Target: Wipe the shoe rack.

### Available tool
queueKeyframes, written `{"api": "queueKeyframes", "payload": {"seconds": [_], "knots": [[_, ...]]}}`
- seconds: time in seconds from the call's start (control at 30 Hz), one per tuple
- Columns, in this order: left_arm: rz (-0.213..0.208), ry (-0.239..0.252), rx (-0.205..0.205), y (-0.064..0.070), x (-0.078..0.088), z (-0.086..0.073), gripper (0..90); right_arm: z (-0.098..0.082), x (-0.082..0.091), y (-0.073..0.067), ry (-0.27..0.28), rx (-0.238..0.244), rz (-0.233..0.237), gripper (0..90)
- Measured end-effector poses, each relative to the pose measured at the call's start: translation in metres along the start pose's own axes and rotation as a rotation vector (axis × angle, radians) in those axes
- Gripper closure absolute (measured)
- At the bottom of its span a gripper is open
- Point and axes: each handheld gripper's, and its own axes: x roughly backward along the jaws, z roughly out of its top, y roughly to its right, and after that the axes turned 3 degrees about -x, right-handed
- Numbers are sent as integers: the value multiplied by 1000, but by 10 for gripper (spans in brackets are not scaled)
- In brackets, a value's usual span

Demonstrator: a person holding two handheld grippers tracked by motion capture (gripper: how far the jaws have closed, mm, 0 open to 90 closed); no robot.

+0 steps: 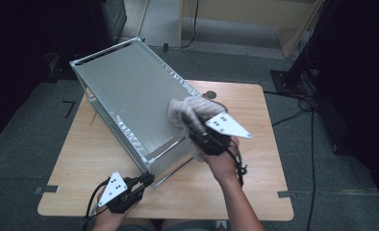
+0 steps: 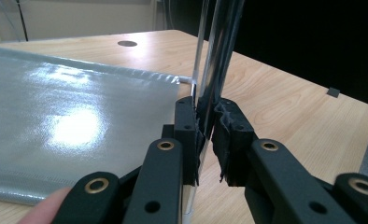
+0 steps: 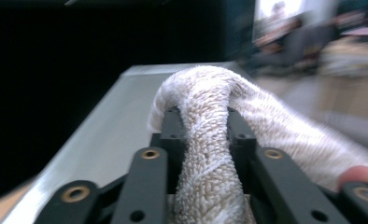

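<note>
1. Work in hand looked like wiping a metal frame box (image 1: 125,91) with a white towel (image 1: 190,110); box lay tilted on the wooden table (image 1: 255,192), its grey panel facing up.
2. Left gripper (image 1: 146,179) sat at the box's near corner; in the left gripper view its jaws were clamped tight on a thin corner post (image 2: 205,70); judged as steadying the box.
3. Right gripper (image 1: 199,127) was over the right edge of the panel; right gripper view showed the towel (image 3: 205,154) bunched between the jaws, pads pressing its sides, jaws held partly apart by the thick cloth; towel draped over the tips.
4. Right gripper view was blurred; cannot tell if the towel touched the panel (image 3: 121,121) or hung just above it.
5. Progress: box braced, towel gripped and at the panel; panel showed no clear wiped or dirty patches, so share done cannot be told; judged mid-wipe, rest of the panel and frame likely left.
</note>
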Motion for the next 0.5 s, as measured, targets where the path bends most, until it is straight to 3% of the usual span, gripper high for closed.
{"api": "queueKeyframes", "payload": {"seconds": [0.07, 0.13, 0.2, 0.23, 0.3, 0.37, 0.4, 0.43, 0.47, 0.5], "knots": [[-10, -7, 8, -2, 0, -1, 793, -9, -9, -13, -44, 78, 73, 537], [-10, -42, 5, -2, -3, -3, 768, -12, -10, -20, -41, 135, 47, 434], [-4, -60, 11, -1, -5, -8, 745, -8, -9, -16, -9, 92, 27, 364], [2, -64, 14, -1, -6, -9, 747, -4, -8, -11, 13, 41, 3, 362], [15, -64, 13, 0, -6, -9, 779, 0, -10, -3, -20, -26, -40, 354], [19, -68, 6, 1, -7, -9, 794, -4, -20, 2, -129, -33, -54, 396], [19, -66, 7, 1, -7, -9, 801, -10, -27, 3, -204, -25, -54, 424], [15, -69, 1, 0, -7, -9, 806, -17, -32, 2, -263, 4, -85, 454], [10, -71, -3, 0, -6, -9, 807, -22, -32, 1, -234, 41, -109, 485], [-3, -72, -17, 1, -6, -10, 808, -23, -30, 1, -227, 31, -112, 529]]}}
